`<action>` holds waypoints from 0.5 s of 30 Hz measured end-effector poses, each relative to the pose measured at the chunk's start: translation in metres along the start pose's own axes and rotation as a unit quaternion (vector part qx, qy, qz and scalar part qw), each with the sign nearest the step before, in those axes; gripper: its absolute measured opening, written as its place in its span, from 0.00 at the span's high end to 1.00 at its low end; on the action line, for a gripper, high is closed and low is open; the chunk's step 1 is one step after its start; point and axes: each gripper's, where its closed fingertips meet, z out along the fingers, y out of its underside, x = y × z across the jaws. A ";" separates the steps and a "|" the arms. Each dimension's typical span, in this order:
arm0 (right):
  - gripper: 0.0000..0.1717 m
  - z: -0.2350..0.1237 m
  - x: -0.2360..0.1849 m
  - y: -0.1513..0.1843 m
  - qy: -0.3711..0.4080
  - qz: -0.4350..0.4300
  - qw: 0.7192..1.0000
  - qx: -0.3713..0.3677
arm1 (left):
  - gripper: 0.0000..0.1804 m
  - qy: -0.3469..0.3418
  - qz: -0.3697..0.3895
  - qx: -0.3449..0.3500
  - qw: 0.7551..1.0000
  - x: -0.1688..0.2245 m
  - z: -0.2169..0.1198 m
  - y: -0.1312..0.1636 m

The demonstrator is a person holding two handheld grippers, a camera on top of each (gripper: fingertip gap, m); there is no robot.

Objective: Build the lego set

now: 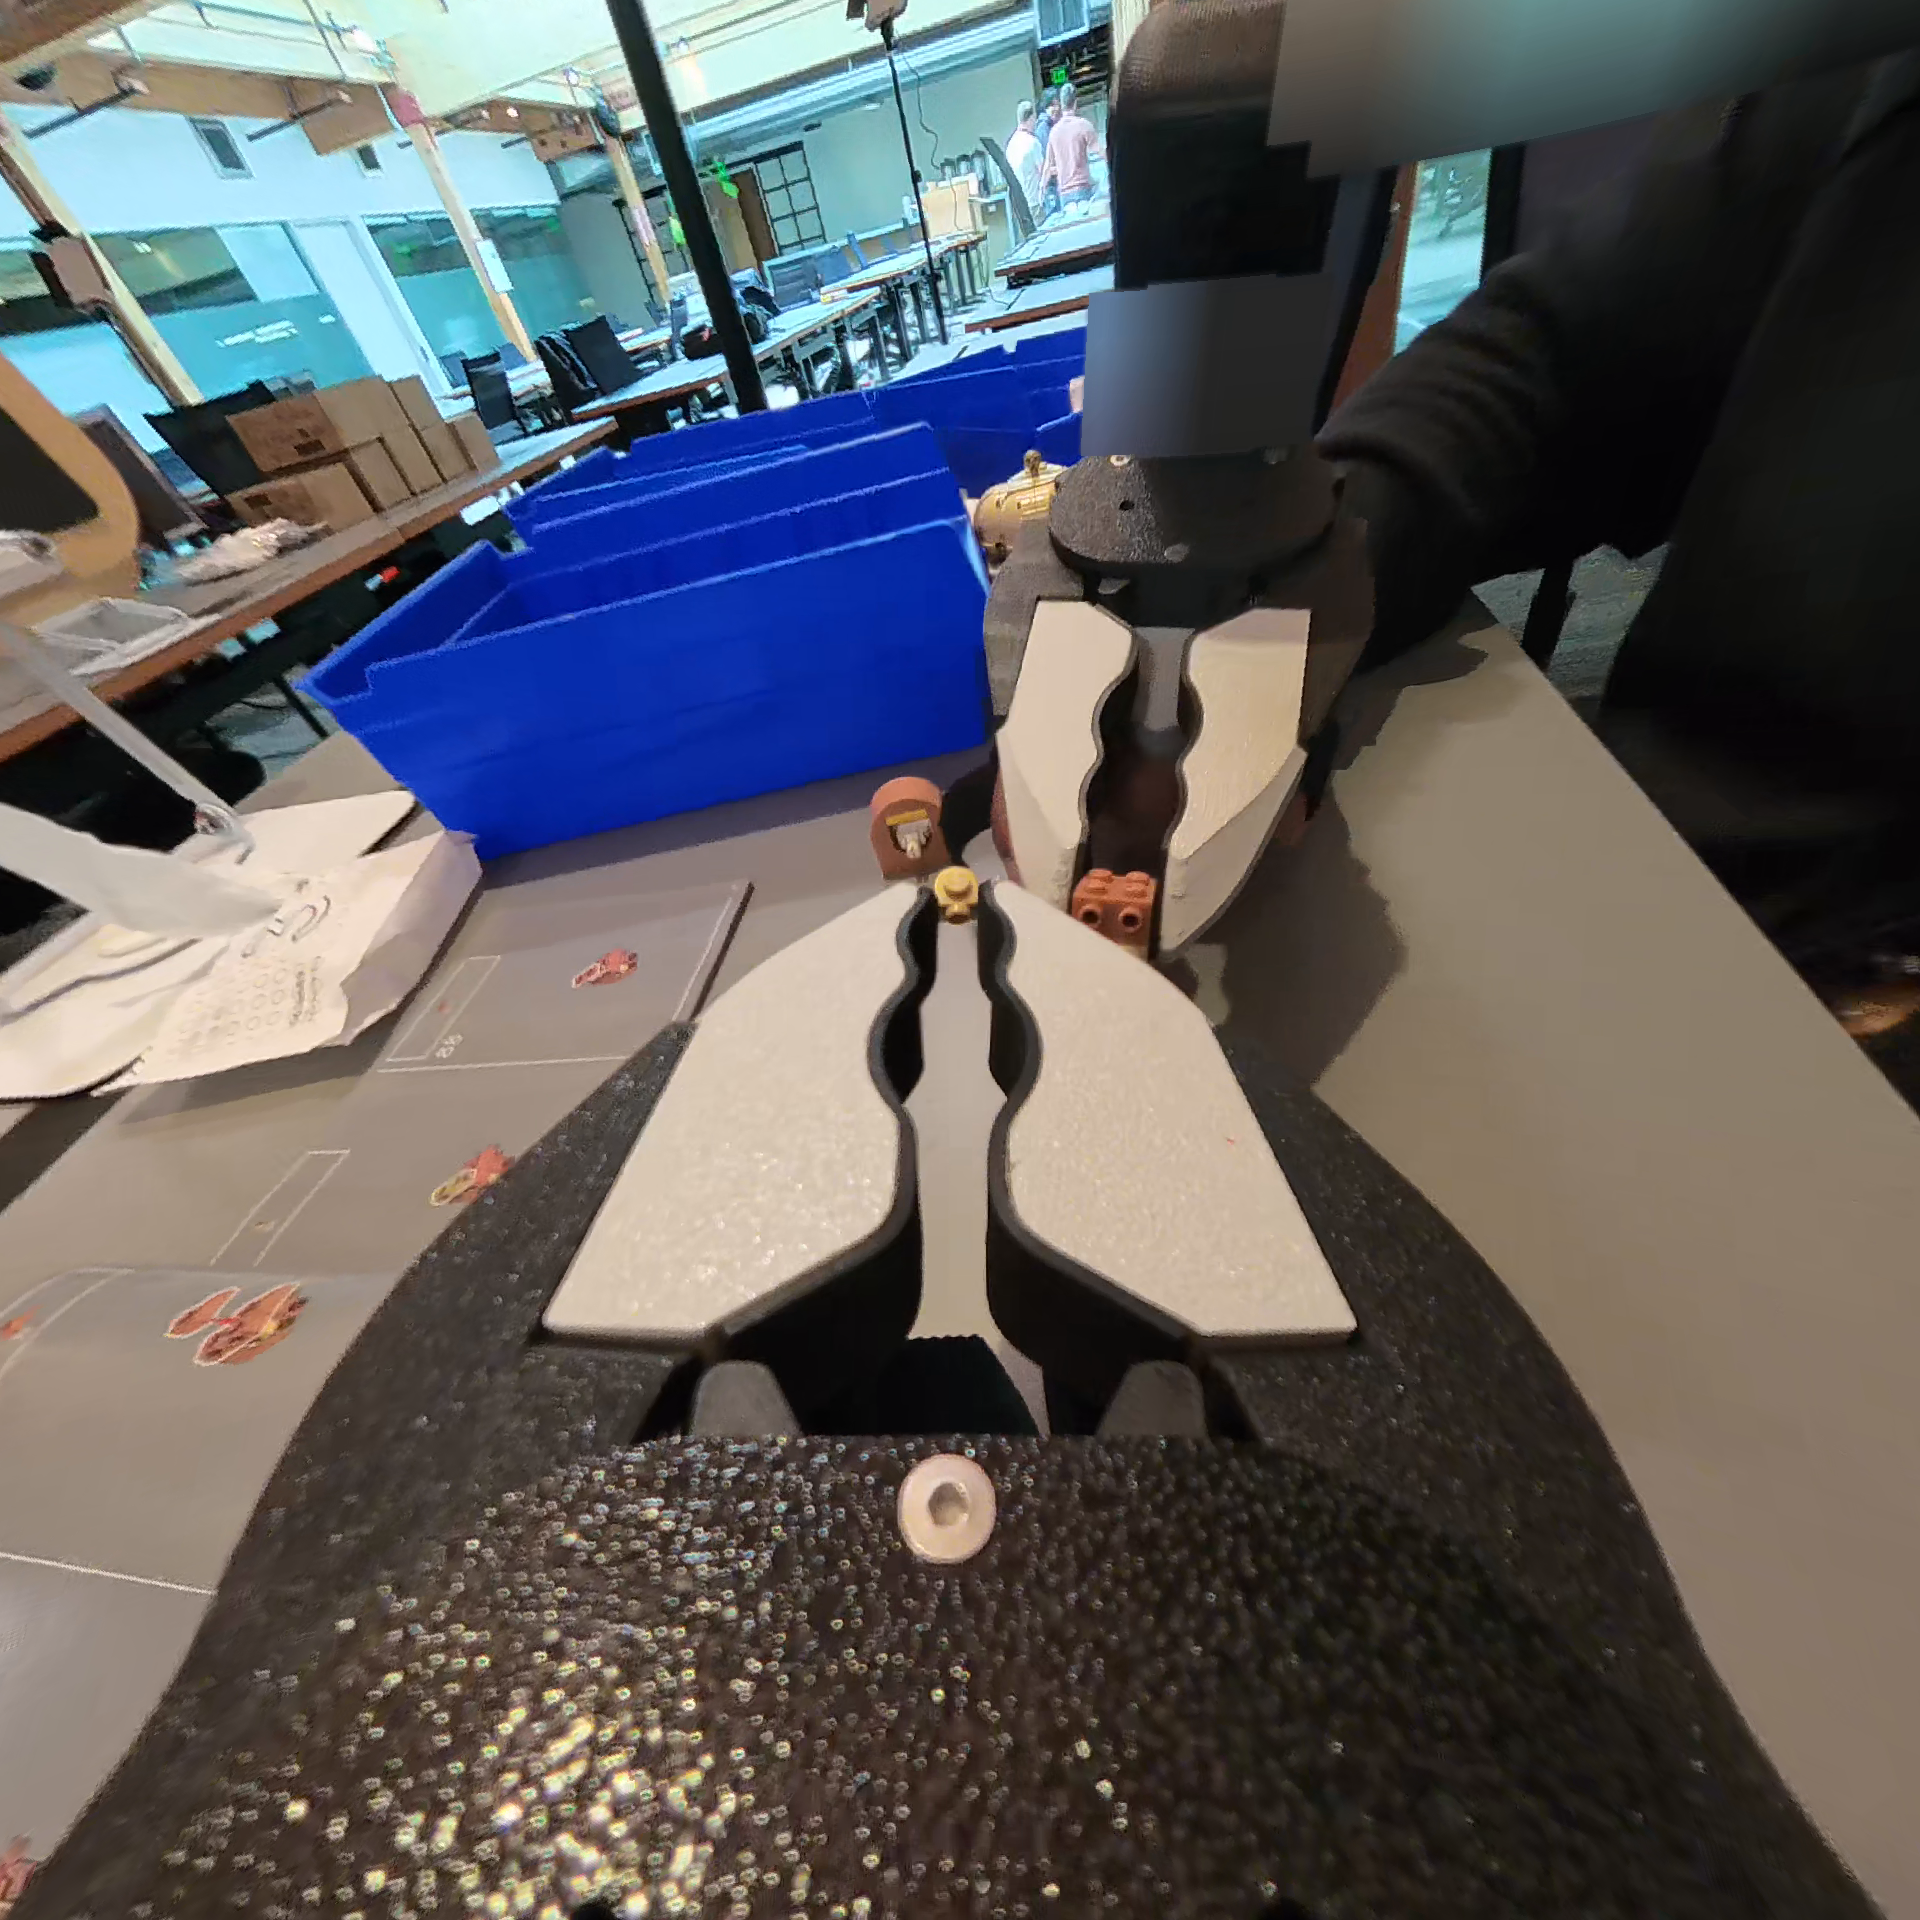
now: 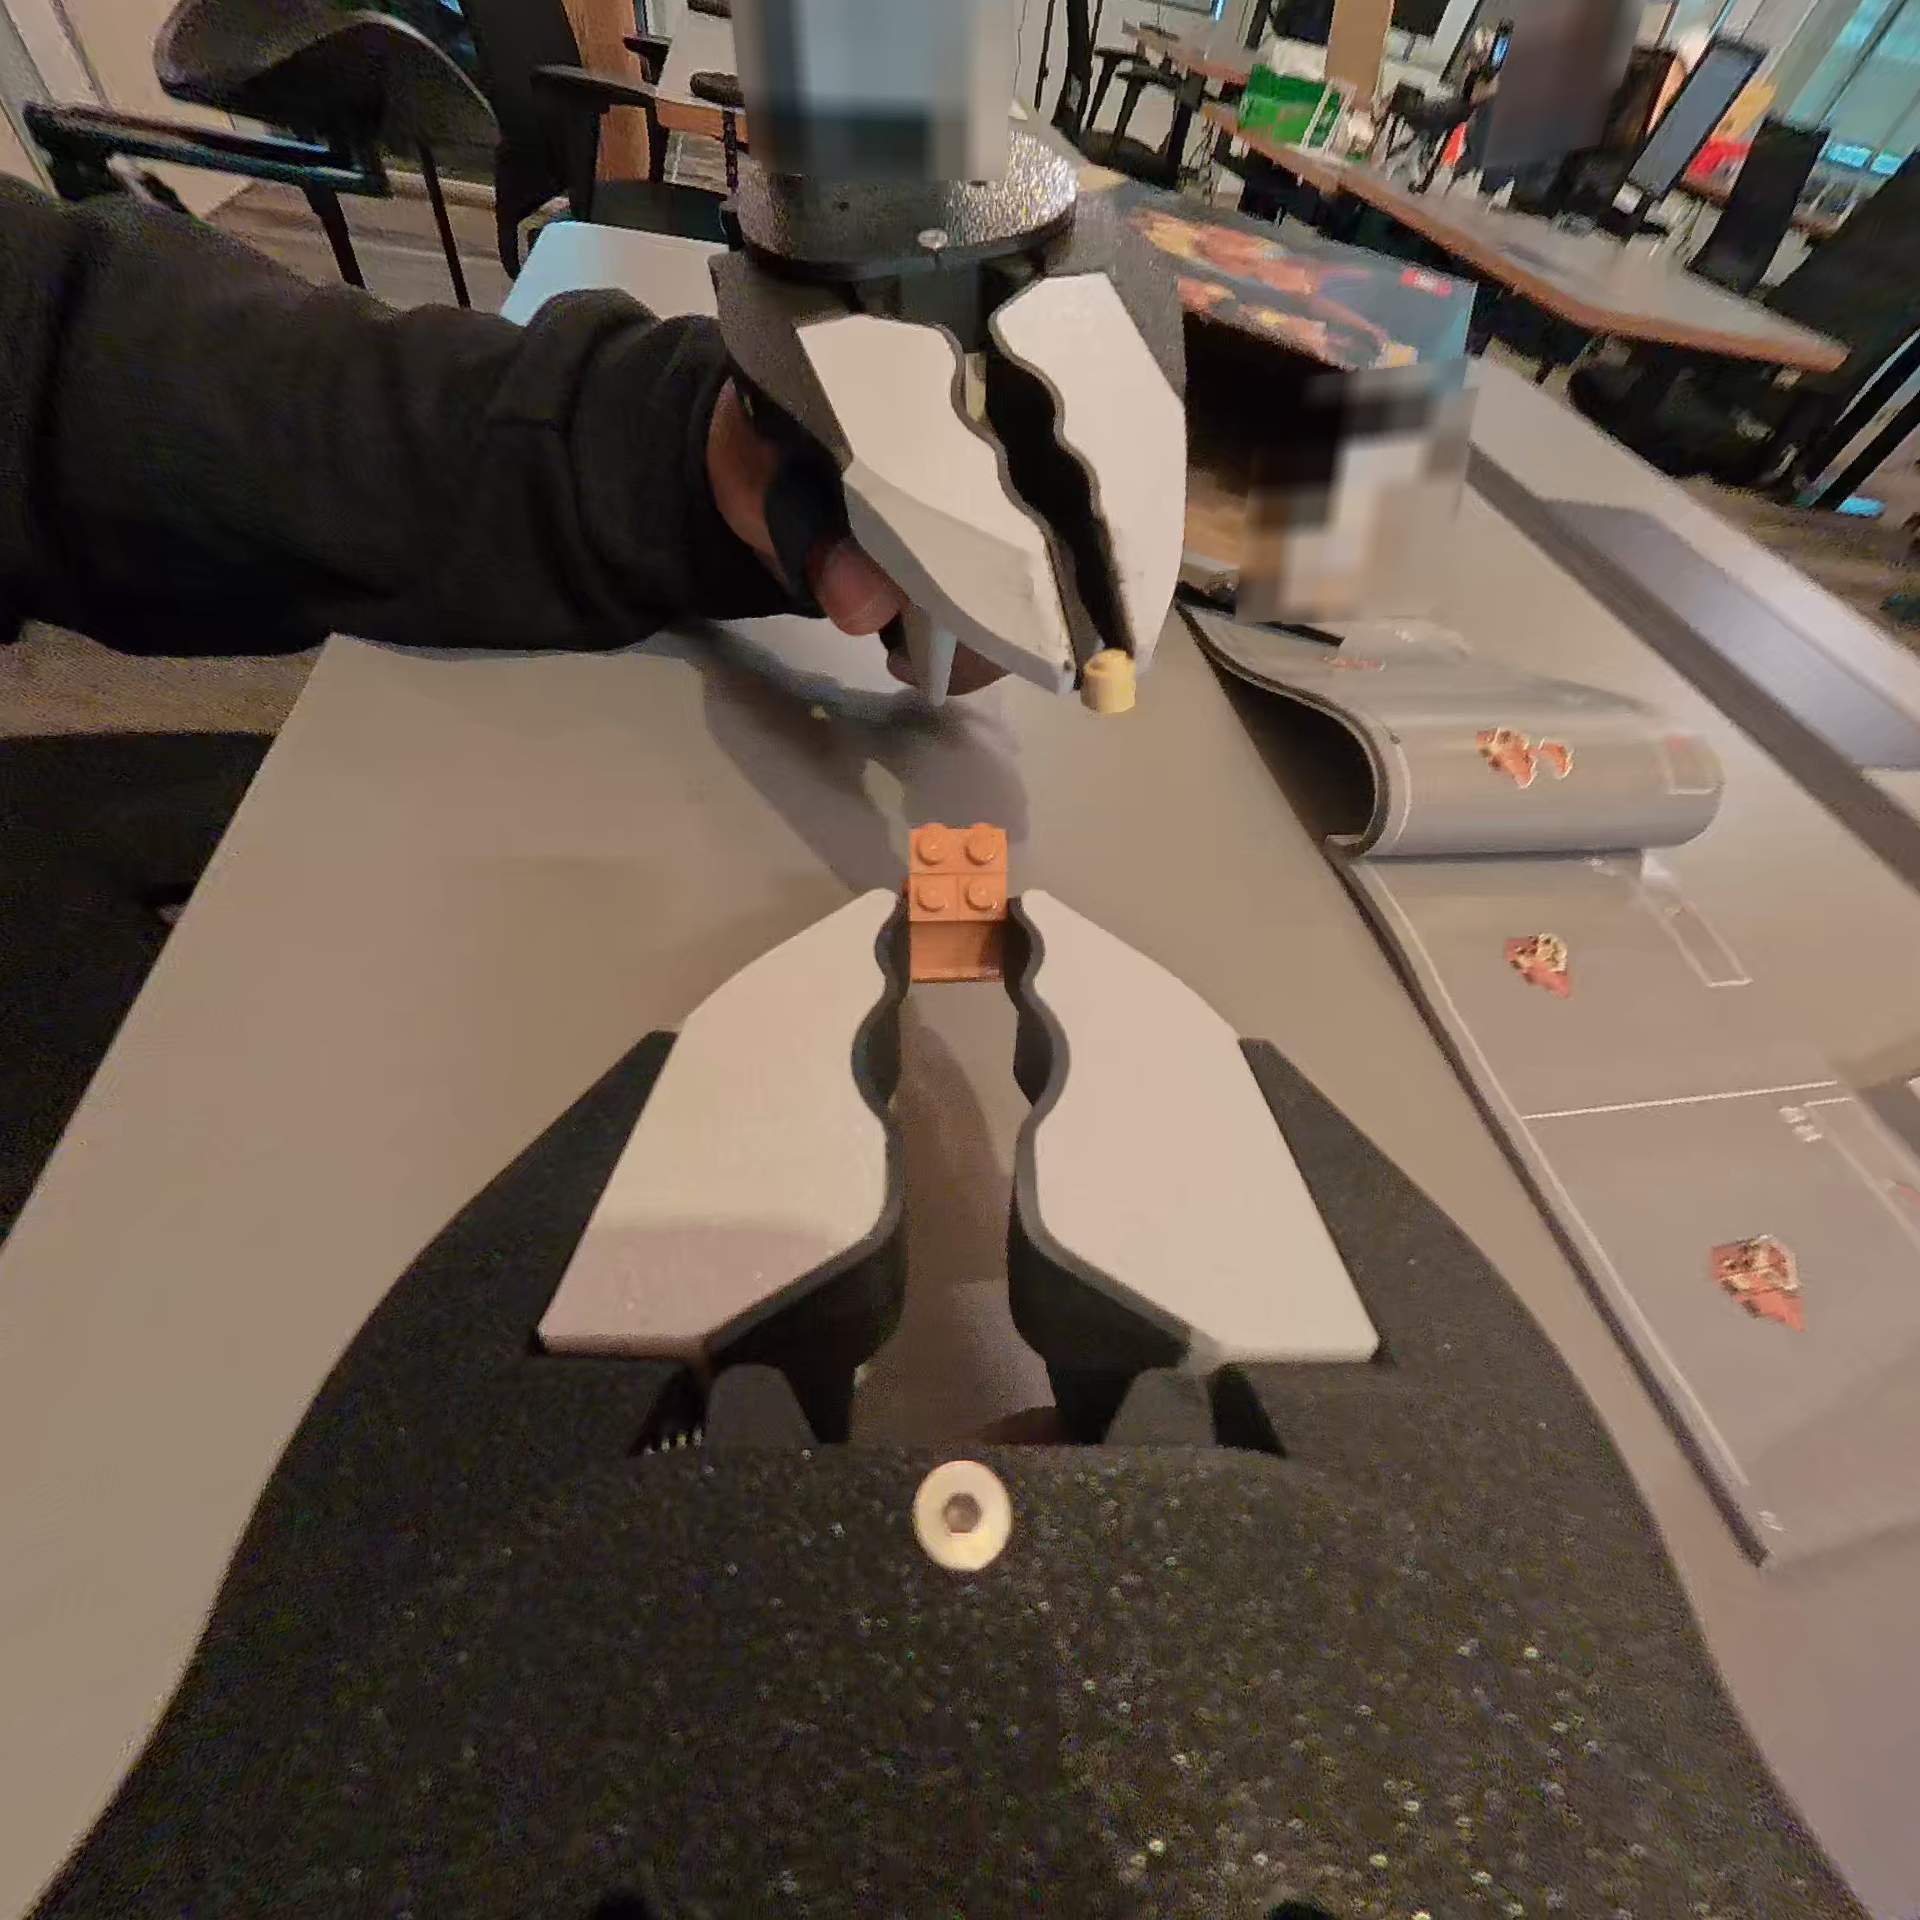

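The left gripper (image 1: 954,906) is clamped on a small tan stud (image 1: 956,894) at its tips. The right gripper (image 2: 958,935) is clamped on an orange brick (image 2: 956,896), both pads pressing its sides. The two face each other, tips near, above a grey table (image 2: 416,935). Blue bins (image 1: 675,665) stand far left; a brown arch piece (image 1: 906,826) stands just beyond the stud.

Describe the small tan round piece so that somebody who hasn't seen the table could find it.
Start at the blue bins on the grey table. In front of them the left gripper pinches the tan round stud between its fingers. The neighbouring reddish-brown brick is larger and square.
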 end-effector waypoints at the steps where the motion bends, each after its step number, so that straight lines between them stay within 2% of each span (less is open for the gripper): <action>1: 0.90 -0.002 -0.001 -0.001 0.005 -0.016 1.000 0.005 | 0.96 -0.006 0.006 0.003 1.000 0.003 0.000 -0.002; 4: 0.90 -0.008 -0.006 -0.002 0.017 -0.058 0.998 0.018 | 0.96 -0.020 0.023 0.001 1.000 0.011 0.000 -0.006; 9: 0.90 -0.019 -0.009 0.000 0.030 -0.073 0.997 0.024 | 0.96 -0.017 0.012 0.014 1.000 0.018 0.006 -0.008; 15: 0.90 -0.022 -0.009 -0.002 0.037 -0.085 0.995 0.035 | 0.96 -0.037 0.017 0.026 0.999 0.001 0.019 -0.006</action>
